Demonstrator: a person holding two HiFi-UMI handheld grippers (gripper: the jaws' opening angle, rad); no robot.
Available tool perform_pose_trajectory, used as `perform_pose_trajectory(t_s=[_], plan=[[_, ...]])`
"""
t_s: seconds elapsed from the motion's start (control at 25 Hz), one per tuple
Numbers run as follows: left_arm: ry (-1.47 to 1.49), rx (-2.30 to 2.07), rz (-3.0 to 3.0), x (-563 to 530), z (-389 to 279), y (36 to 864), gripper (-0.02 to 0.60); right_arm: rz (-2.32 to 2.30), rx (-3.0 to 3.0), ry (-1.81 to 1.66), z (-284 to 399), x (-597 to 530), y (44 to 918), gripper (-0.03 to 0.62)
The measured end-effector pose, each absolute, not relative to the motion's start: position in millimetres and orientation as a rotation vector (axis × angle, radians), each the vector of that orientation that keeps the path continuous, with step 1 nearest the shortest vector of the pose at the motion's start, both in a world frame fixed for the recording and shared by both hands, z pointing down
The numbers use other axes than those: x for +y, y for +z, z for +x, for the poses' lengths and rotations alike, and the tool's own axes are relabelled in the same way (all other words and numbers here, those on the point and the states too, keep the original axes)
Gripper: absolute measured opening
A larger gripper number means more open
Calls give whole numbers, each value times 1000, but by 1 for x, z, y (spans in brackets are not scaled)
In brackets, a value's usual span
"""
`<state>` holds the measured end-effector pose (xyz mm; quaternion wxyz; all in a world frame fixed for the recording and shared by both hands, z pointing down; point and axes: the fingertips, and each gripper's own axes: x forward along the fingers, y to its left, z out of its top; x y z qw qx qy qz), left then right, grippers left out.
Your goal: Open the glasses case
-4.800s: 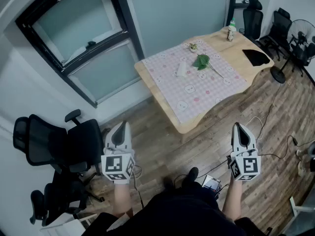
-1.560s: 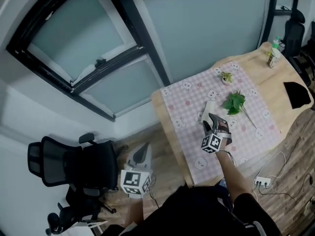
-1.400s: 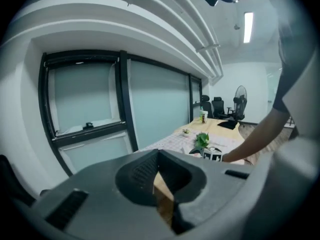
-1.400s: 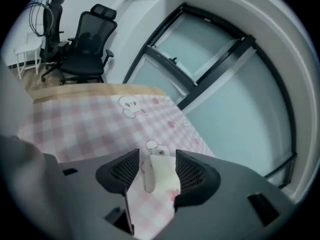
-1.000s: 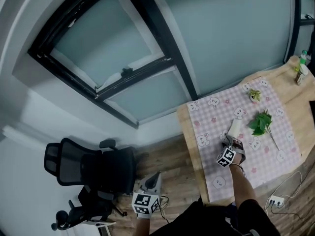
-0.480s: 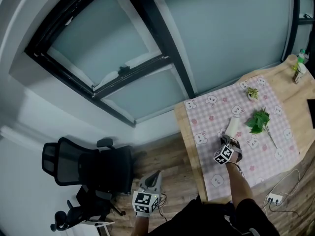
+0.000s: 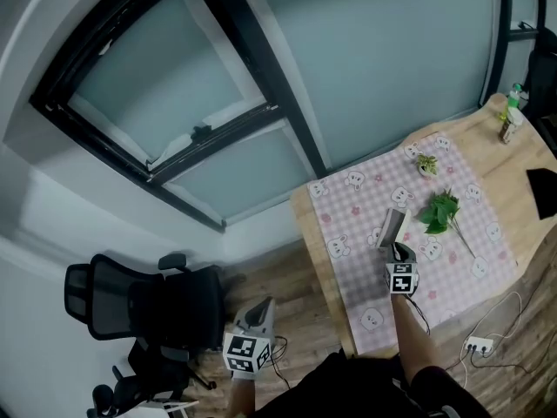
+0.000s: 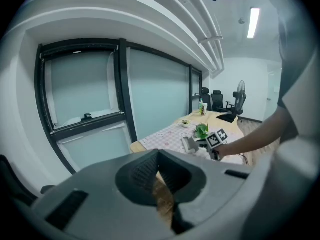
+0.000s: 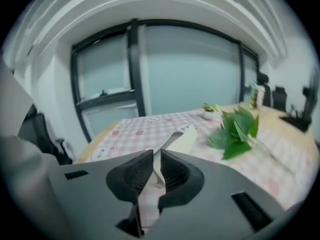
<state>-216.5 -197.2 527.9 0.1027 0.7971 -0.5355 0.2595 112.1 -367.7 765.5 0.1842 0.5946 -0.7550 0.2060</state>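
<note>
Changing just now: the right gripper [image 7: 398, 249] had its jaws gaping beside the glasses case [image 7: 392, 226] a moment ago. Now they're closing down to a sliver, with the case's thin lid [image 9: 167, 145] running between the pads.
Right jaws: nearly together and pinching the lid's edge, with nothing else in there.
Wrist: the marker cube shows a different face than it did a moment back, so that hand has rolled over (looks like a peel-it-open twist to me).
Case spot: on the pink checked cloth [image 7: 348, 216], roughly mid-cloth and well in from the desk's [image 7: 487, 138] edges. A leafy sprig [image 7: 438, 209] lies just beside it, toward the bare-wood end.
Case look: it was a flat pale oblong before. From the head view a grey face now shows along one side, so I reckon the lid has started to lift. How far, I can't tell from up there.
Left gripper [image 7: 261, 306]: off the desk, low over the wood floor [image 7: 296, 294] near the office chair [image 7: 130, 299]. Its tips are together and it's holding nothing.
Meaning for the task: the grip is made and the opening is started, not done.
Worry: nothing pins the case body down, so it could ride up with the lid.
</note>
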Motion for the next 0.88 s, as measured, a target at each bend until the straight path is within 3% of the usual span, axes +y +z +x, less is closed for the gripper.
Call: perform_pose_trajectory(t_s=[0.48, 0.72, 0.88], plan=[[756, -1719, 2352, -213, -246, 500, 0, 1967, -1984, 1297, 176, -334, 815, 40], [735, -1722, 2386, -213, -239, 494, 0, 1915, -2095, 1371, 177, -332, 803, 40], [673, -1734, 2422, -219, -234, 486, 0, 1926, -2171, 1118, 198, -330, 746, 40]])
